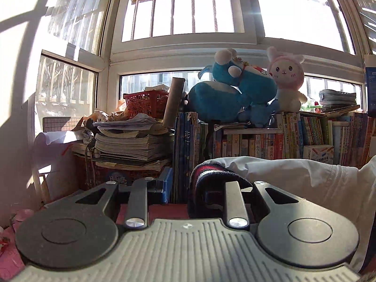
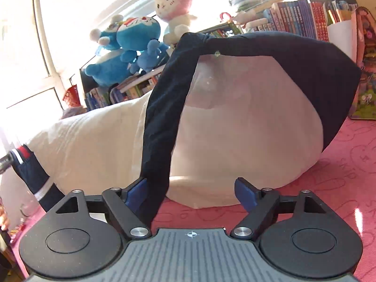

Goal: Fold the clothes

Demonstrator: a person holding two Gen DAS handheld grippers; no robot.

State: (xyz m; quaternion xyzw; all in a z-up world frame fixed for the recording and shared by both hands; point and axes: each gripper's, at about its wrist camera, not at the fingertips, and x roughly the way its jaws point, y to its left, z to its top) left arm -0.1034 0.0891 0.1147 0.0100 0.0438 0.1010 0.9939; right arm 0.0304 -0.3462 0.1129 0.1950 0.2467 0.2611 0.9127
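- Your left gripper (image 1: 188,188) is clamped on the striped cuff (image 1: 206,171) of the white garment (image 1: 305,176); red, white and dark bands bunch between its narrowed jaws.
- Your right gripper (image 2: 191,190) stands wide open; the dark navy collar band (image 2: 162,122) drapes against its left blue pad (image 2: 136,191), not pinched.
- The garment lies mounded on the pink tablecloth (image 2: 347,164), its sleeve stretched out to the left in the right wrist view.
- Behind: blue plush toy (image 1: 235,91), pink plush bunny (image 1: 286,77), rows of books (image 1: 293,134).

Home: plush toys (image 1: 237,89), crammed bookshelf (image 1: 293,138)
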